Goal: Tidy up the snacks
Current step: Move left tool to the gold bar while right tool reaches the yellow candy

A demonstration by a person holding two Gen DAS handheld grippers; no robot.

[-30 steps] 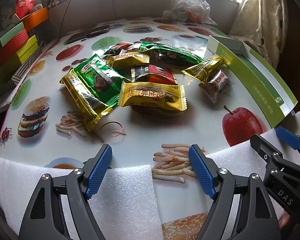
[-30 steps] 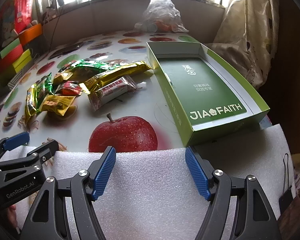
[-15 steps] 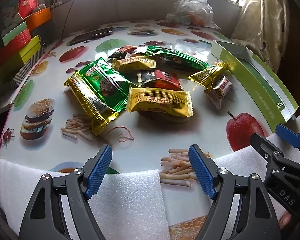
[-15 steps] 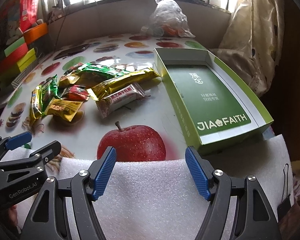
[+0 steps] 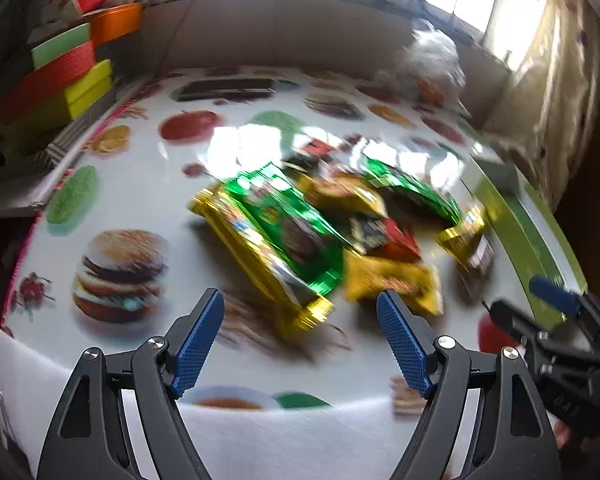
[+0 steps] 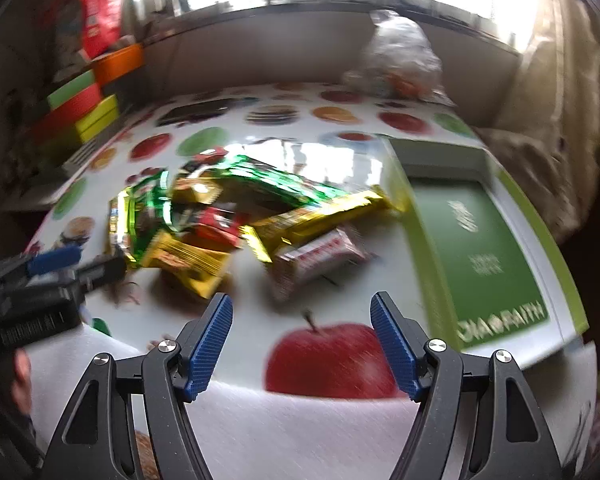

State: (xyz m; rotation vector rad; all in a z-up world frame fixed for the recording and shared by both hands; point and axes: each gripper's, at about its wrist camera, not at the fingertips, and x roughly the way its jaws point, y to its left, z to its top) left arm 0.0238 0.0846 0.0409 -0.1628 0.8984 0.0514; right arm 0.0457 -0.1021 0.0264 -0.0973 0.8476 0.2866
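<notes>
Green box [image 6: 478, 248]: open tray at the right of the tabletop [image 6: 244, 304], lying flat, nothing inside.
Snack pile [image 5: 320, 236]: gold, green and red wrappers heaped mid-tabletop, just left of the box; blurred.
Left gripper [image 5: 300, 312]: jaws wide apart, holding nothing, above the near edge facing the pile.
Right gripper [image 6: 302, 316]: jaws spread, unloaded, over the printed apple [image 6: 332, 360].

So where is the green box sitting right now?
In the right wrist view the green box lies open on the table's right side, just right of the snack pile, its near end beside the printed apple. No snacks are visible inside.
</notes>
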